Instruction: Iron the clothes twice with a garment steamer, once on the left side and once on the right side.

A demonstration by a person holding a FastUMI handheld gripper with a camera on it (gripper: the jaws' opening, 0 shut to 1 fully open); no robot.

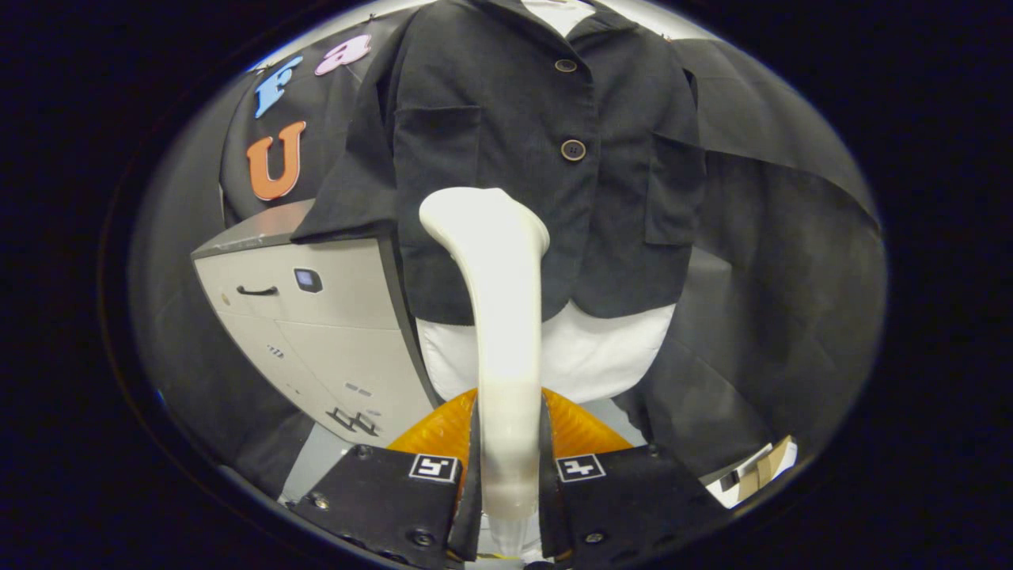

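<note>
Gripper (pixel 508 475): jaws drawn in narrow, both pressing the white handle of the steamer (pixel 498 317), one on each side. Black jaw plates each carry a small square marker.

Steamer: cream-white, held upright between the jaws. Handle rises straight ahead of them and bends at the top into a rounded head. Head lies against or just before the jacket front, at the lower part of its left half as seen, just left of the button line; contact cannot be told.

Orange piece (pixel 574 431): ribbed, translucent, just beyond the jaws, on both sides of the handle.

Jacket (pixel 546 142): black, hanging upright beyond the steamer, buttoned, two dark buttons in sight, a patch pocket on each side, sleeves hanging out to both sides.

White garment (pixel 601 352): under the jacket, its hem showing below the jacket's edge, behind the handle.

Cabinet (pixel 316 317): light grey, dark top, left of the jacket; drawer fronts, a black handle.

Cardboard (pixel 764 467): small pieces, low on the right, well apart from the jaws.
</note>
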